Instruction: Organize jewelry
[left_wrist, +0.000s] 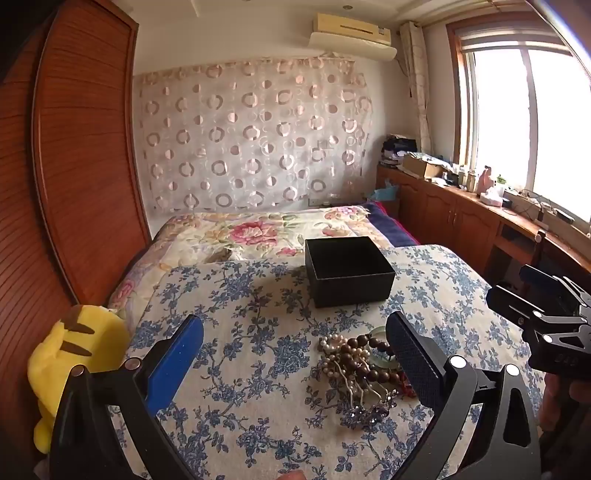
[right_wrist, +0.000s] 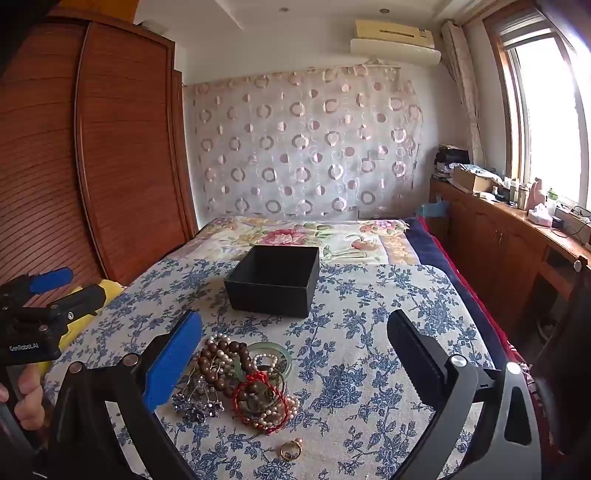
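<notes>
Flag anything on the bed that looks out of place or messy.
The jewelry pile is a tangled heap of bead strands and bangles on the blue floral cloth. A gold ring lies apart from it. The black box stands empty.

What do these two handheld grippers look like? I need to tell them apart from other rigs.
Both look alike: the left gripper and the right gripper each have a black angular frame with silver round bolts, one blue finger and one black textured finger. White lettering marks the left gripper's body in the right wrist view.
</notes>
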